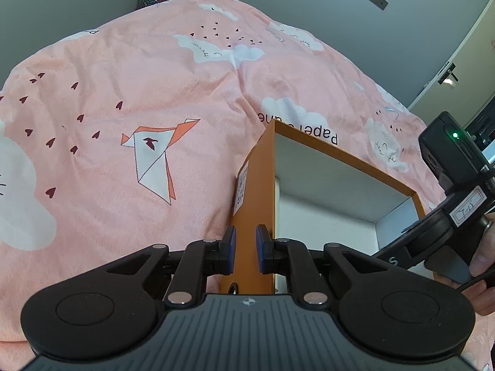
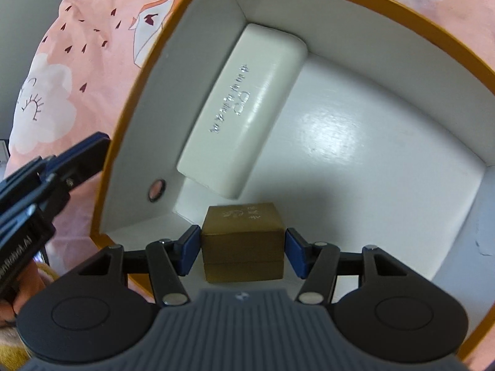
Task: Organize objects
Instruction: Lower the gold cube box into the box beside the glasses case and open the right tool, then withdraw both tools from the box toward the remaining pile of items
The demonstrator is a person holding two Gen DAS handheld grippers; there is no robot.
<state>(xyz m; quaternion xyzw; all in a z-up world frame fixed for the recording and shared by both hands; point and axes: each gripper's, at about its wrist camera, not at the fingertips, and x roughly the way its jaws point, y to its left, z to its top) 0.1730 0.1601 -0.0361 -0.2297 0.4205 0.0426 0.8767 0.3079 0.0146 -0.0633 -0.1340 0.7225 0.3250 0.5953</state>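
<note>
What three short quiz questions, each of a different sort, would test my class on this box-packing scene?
1. True or false: the left gripper clamps the orange box's wall.
2. Which item sits between the right gripper's pads: A) white case, B) small gold box, C) nothing?
3. Where does the white case lie?

Key:
1. True.
2. B, the small gold box.
3. Inside the orange box, along its left wall in the right wrist view.

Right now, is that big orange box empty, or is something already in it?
Not empty. A long white case lies on the floor of the orange box against one wall, and a small gold box sits between the right jaws inside it.
</note>
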